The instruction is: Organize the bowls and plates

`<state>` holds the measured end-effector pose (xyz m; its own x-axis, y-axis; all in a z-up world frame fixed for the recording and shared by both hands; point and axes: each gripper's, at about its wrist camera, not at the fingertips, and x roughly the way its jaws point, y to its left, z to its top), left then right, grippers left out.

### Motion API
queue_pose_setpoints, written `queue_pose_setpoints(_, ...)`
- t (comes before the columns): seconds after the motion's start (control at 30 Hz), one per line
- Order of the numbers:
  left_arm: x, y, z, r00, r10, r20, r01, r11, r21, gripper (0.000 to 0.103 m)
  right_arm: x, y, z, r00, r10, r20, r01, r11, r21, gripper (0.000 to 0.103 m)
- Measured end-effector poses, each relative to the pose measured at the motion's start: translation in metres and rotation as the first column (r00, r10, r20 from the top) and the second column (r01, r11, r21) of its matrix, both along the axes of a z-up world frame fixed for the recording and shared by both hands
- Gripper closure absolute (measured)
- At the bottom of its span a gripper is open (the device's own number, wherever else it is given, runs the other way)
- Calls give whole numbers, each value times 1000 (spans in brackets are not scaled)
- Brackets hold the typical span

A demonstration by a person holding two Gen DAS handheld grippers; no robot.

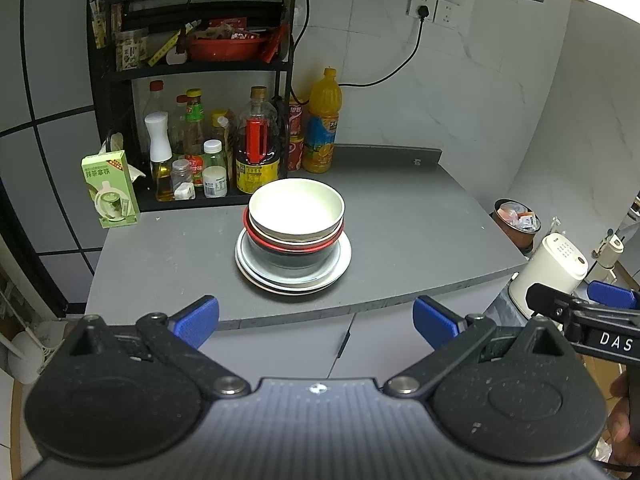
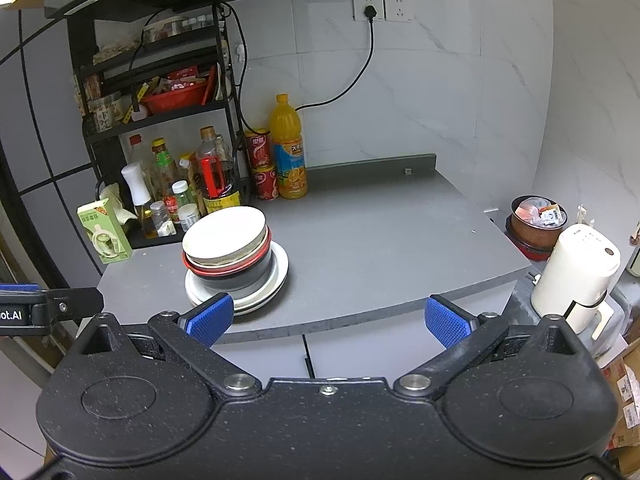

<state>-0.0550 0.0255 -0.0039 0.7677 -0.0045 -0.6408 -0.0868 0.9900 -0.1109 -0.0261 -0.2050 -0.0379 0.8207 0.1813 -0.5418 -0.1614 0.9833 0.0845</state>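
The crockery is found gathered in one stack (image 1: pixel 294 240) on the desk (image 1: pixel 400 240), just in front of the bottle rack (image 1: pixel 192 80): a white bowl (image 1: pixel 296 206) is nested in a red-rimmed bowl (image 1: pixel 294 246), which is seated in a dark bowl (image 1: pixel 292 258), all carried on a pile of plates (image 1: pixel 256 272). By this evidence the sorting is judged done or nearly so.

If any further handling is required, it is advised that the white bowl be taken by its rim, one finger inside and one outside, and lifted straight up, so that the bowls beneath are not dragged and the plates are not shifted. The nested fit may bind; a slow lift is recommended.

The left gripper (image 1: pixel 316 316) is held back from the stack, off the desk's near edge, level, empty, with jaws spread wide. The right gripper (image 2: pixel 328 318) is held likewise, to the right of the stack, empty and wide. Neither is in contact with anything.
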Motion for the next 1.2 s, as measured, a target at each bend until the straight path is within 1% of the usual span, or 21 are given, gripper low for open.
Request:
queue_pose_setpoints(0.57,4,-7,-1,1000,-1,-5,1,1000,-7,1,1,-10,3,1000,-3,0,3,1000,-4,0)
queue_pose_setpoints(1.13,1,-10,0,1000,1,-14,-1,1000,-14,1,0,-8,2,1000,-1,-1,1,1000,0,0)
queue_pose_setpoints(1.2,1,-10,0,1000,2,-13,-2,1000,-14,1,0,-9,2,1000,2,-10,-2,1000,11,0)
